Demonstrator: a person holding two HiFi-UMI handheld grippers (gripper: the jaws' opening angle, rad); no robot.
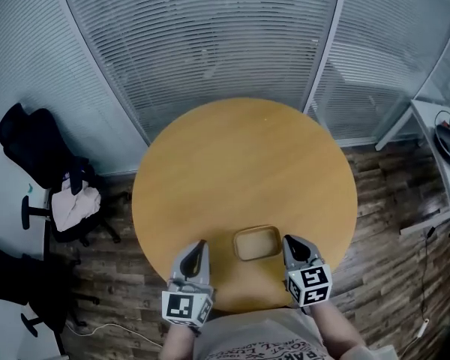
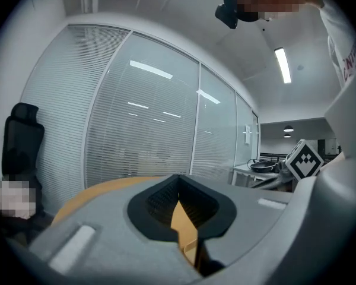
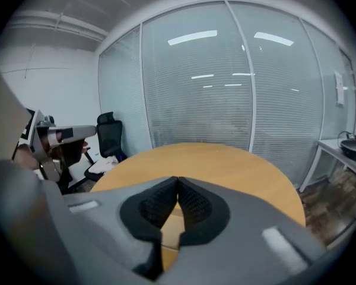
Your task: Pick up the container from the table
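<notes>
A shallow tan container (image 1: pixel 256 243) sits on the round wooden table (image 1: pixel 240 163), close to the near edge. My left gripper (image 1: pixel 202 244) is just left of it, jaws together and empty. My right gripper (image 1: pixel 288 240) is just right of it, also shut with nothing held. Neither gripper touches the container. In the left gripper view the left gripper (image 2: pixel 178 177) has its pads meeting at the tip over the table (image 2: pixel 101 189). In the right gripper view the right gripper (image 3: pixel 178 180) is closed above the tabletop (image 3: pixel 225 165).
Glass walls with blinds (image 1: pixel 210 43) curve behind the table. A black office chair with clothes on it (image 1: pixel 67 197) stands at the left, and another dark chair (image 1: pixel 15 283) at the lower left. A white desk (image 1: pixel 435 137) is at the right, over wooden flooring (image 1: pixel 390 193).
</notes>
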